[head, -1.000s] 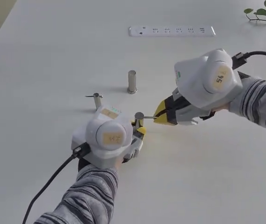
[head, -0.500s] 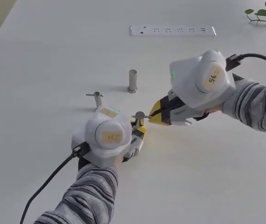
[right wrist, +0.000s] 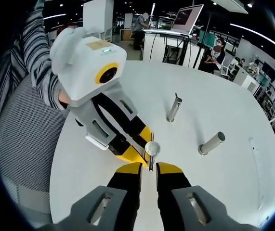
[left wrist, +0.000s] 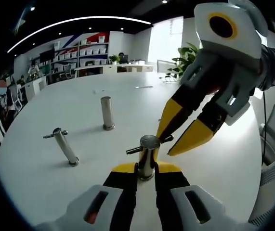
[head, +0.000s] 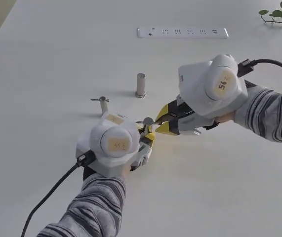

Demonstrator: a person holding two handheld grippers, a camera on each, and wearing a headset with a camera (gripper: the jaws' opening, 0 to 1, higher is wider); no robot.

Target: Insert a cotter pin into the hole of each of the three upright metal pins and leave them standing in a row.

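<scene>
My left gripper (left wrist: pixel 146 169) is clamped on the foot of the upright metal pin (left wrist: pixel 148 151), whose head carries the cotter pin (left wrist: pixel 134 149) lying level, its long axis running toward my right gripper (right wrist: pixel 149 166), jaws parted, holding nothing.

Silver metal pin (left wrist: pixel 148 155), white table (head: pixel 57 59)
</scene>
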